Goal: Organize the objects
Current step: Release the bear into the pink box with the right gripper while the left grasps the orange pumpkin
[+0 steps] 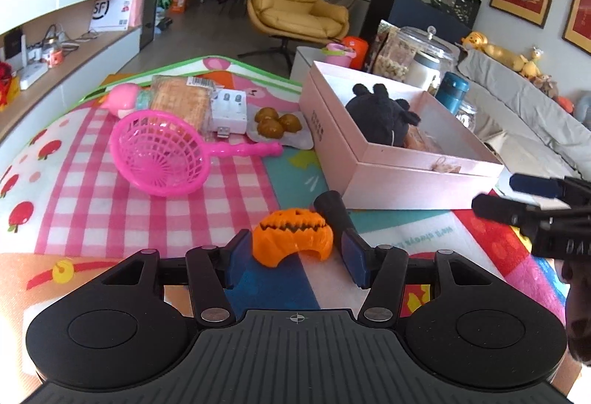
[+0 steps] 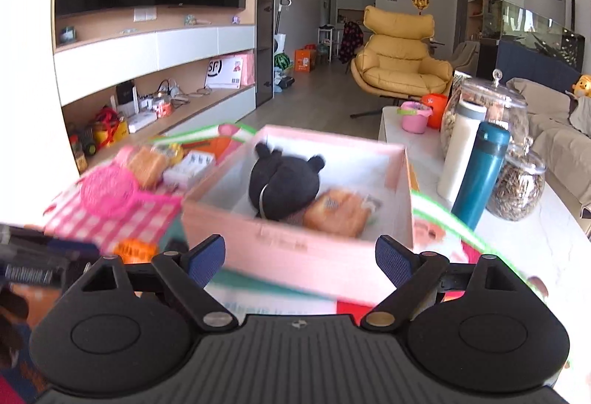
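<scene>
An orange jack-o'-lantern toy (image 1: 292, 235) lies on the play mat between the open fingers of my left gripper (image 1: 295, 256), with a gap on each side. The pink box (image 1: 413, 178) stands just beyond, holding a black plush (image 1: 380, 116) and a wrapped bun (image 2: 338, 210). My right gripper (image 2: 300, 258) is open and empty, in front of the box's near wall (image 2: 295, 249). It shows at the right edge of the left wrist view (image 1: 517, 197). The pumpkin shows blurred in the right wrist view (image 2: 135, 250).
On the mat lie a pink strainer (image 1: 166, 156), a pink doll (image 1: 125, 101), a bread packet (image 1: 181, 101), a white charger (image 1: 231, 110) and a plate of brown cakes (image 1: 275, 125). Right of the box stand a teal flask (image 2: 482, 175), a white bottle (image 2: 461, 149) and glass jars (image 2: 521, 189).
</scene>
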A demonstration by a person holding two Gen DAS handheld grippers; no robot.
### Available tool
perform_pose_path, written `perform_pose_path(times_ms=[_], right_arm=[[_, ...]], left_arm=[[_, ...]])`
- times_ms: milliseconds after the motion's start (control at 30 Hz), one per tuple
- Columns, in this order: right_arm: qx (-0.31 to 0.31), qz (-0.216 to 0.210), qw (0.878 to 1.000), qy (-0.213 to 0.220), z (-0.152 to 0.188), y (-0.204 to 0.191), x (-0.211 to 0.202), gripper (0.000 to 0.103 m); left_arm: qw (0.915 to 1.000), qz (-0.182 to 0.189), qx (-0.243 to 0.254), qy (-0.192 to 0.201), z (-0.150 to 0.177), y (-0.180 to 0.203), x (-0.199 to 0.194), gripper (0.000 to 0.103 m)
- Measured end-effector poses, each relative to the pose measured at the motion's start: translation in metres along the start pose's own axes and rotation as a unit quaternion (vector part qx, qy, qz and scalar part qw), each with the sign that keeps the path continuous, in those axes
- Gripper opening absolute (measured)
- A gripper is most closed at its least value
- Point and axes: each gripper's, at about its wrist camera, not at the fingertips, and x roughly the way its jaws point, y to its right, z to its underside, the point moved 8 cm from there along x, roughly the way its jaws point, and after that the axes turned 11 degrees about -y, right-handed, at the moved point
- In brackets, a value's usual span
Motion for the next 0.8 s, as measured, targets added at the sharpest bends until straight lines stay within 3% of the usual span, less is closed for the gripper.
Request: perform_pose_path(times_ms=[267,433,533,600,667,767,800], right_arm=[[-0.013,-0.053,0.998,-0.033,0.018,-0.032,0.014,0.089],[-0.05,-0.083,0.994,-0.042,0.014,-0.062,0.019,0.089],[-0.085,-0.092,0.991,-0.04,0.011,-0.083,0.022,0.089],[-0.107,-0.094,0.989,-0.041,0.009,-0.096,0.026,0.081],[-0.128,-0.096,0.986,-0.051,0.01,-0.108,0.033,0.052],[-0.129,-0.092,0.985,-0.071,0.011,-0.115,0.045,0.033],[-0.127,-0.086,0.985,-0.076,0.012,-0.114,0.046,0.031]], left_arm=[[0.9996,-0.018,-0.016,-0.01,-0.011,-0.003,0.021,0.059],[0.9996,-0.014,-0.014,-0.019,-0.001,-0.013,0.006,0.059],[0.9992,-0.033,-0.014,-0.016,0.01,-0.027,-0.008,0.059],[0.9984,-0.046,-0.03,-0.012,0.016,-0.042,-0.018,0.059],[0.9976,-0.047,-0.051,-0.007,0.02,-0.055,-0.024,0.059],[0.9969,-0.036,-0.071,0.0,0.022,-0.064,-0.027,0.059],[0.997,-0.037,-0.069,0.001,0.022,-0.063,-0.028,0.059]])
